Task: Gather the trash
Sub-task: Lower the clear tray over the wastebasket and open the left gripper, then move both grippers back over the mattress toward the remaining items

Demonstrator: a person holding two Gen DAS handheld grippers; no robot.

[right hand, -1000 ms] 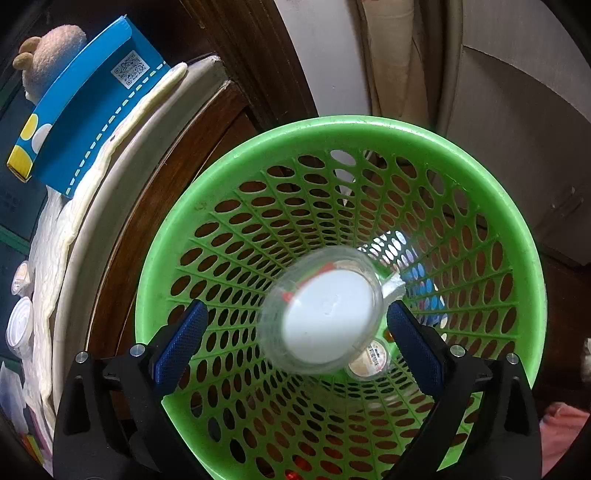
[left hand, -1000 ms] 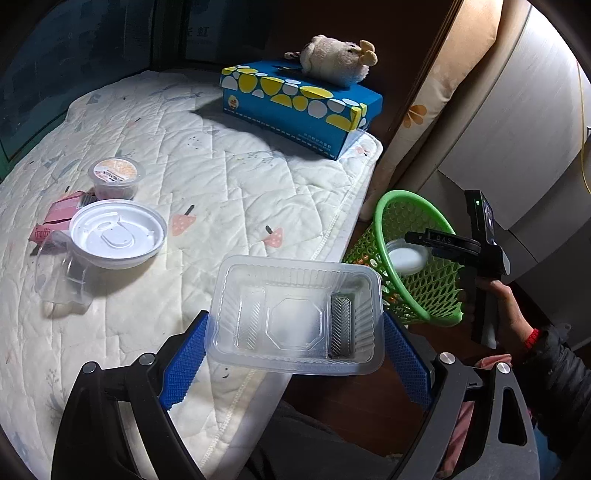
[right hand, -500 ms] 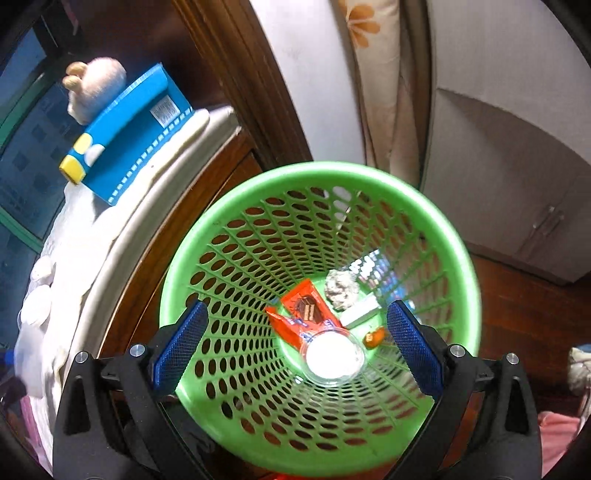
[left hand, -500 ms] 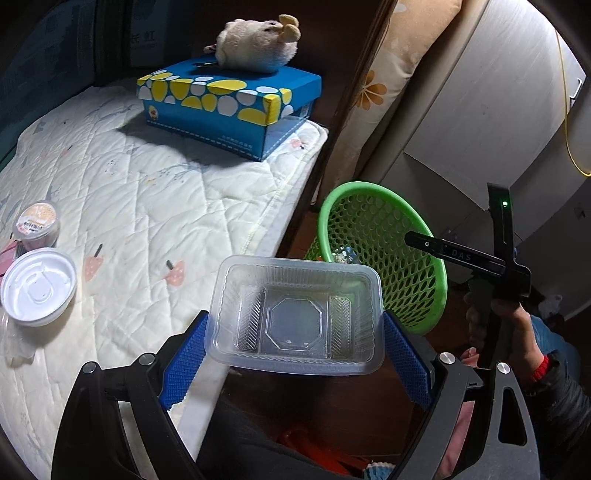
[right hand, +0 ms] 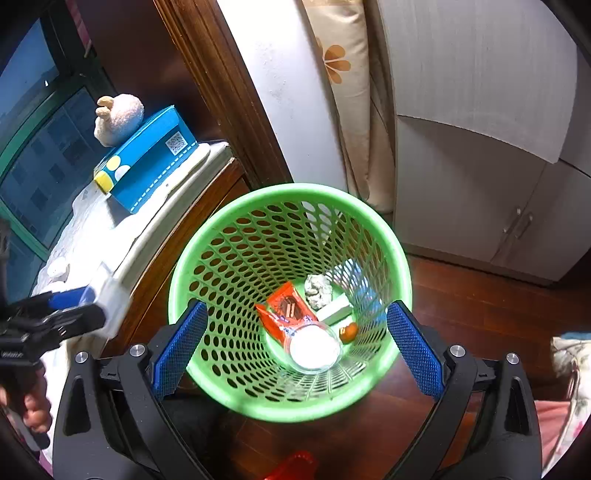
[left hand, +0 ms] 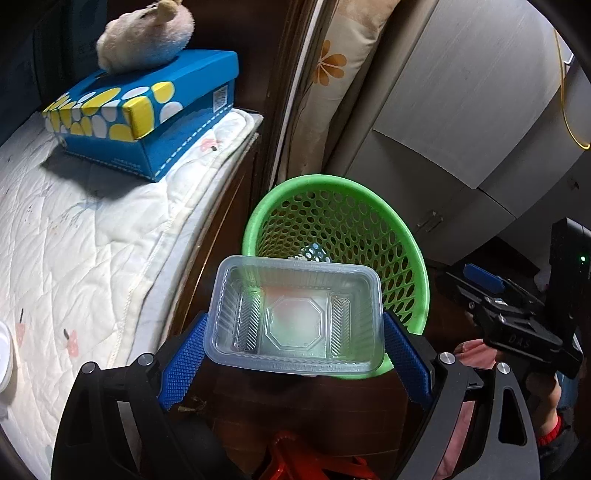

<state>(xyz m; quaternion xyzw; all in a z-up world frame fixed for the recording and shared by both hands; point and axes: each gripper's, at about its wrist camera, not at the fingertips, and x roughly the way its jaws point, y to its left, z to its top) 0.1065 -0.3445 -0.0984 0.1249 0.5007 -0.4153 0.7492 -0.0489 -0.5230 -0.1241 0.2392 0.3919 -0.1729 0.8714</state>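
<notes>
Basket (right hand: pixel 236 206): green mesh bin on the wood floor, just beside the bed frame; I see it from above in my right view.
Basket contents: a clear cup (right hand: pixel 314 347) with a white bottom, at the base; an orange wrapper (right hand: pixel 286 308) touching it; a crumpled grey wad (right hand: pixel 318 286); a white block (right hand: pixel 334 312); a small orange piece (right hand: pixel 349 332).
Tray (left hand: pixel 295 317): clear plastic, rectangular, empty, mouth toward my left camera; it sits over the basket's near rim, above the floor.
Left gripper (left hand: pixel 295 360): I have it clamped on the tray, one blue pad on each short side, jaws wide; it tilts steeply down toward the basket (left hand: pixel 332 184).
Right gripper (right hand: pixel 295 347): jaws spread, nothing between the pads; it points down into the basket from above. In my left view it sits at the right edge (left hand: pixel 506 306), the hand (left hand: pixel 546 391) below it.
Left hand (right hand: pixel 31 410): at the left edge of my right view, wrapped on the handle.
Box (left hand: pixel 147 114): blue with yellow and white spots, on the quilt (left hand: pixel 74 240) at the bed's corner.
Plush (left hand: pixel 146 35): pale toy lying on the box.
Lid (left hand: pixel 3 354): white, only an edge on the quilt at far left.
</notes>
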